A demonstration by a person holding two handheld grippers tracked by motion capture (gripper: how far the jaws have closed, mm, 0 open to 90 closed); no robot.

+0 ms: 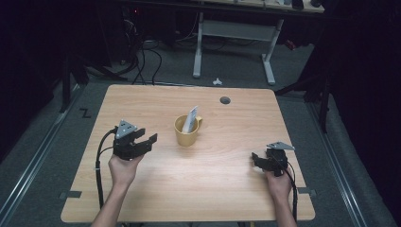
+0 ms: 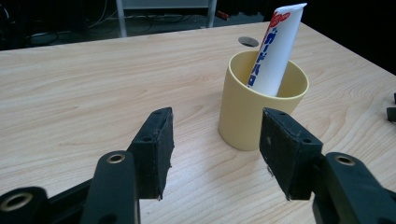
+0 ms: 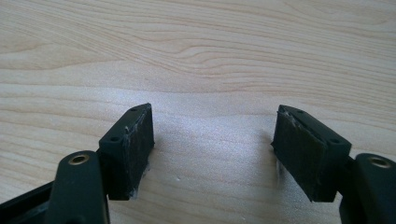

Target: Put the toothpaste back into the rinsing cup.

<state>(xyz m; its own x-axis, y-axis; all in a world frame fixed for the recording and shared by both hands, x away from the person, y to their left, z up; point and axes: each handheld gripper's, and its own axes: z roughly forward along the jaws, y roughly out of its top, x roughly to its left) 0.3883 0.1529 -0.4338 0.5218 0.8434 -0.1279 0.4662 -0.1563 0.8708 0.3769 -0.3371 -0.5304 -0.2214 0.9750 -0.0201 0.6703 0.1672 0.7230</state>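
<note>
While left gripper (image 2: 215, 154) gapes empty | cup (image 2: 261, 109) just ahead, apart.

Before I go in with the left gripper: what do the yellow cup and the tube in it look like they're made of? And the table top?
Cup: likely matte plastic, possibly glazed ceramic; even pale yellow, thick smooth rim, no glare. Tube: looks like soft glossy plastic, white with blue and red print, flat crimped top end. Table: pale wood-grain top, probably laminate, smooth with a slight sheen.
</note>
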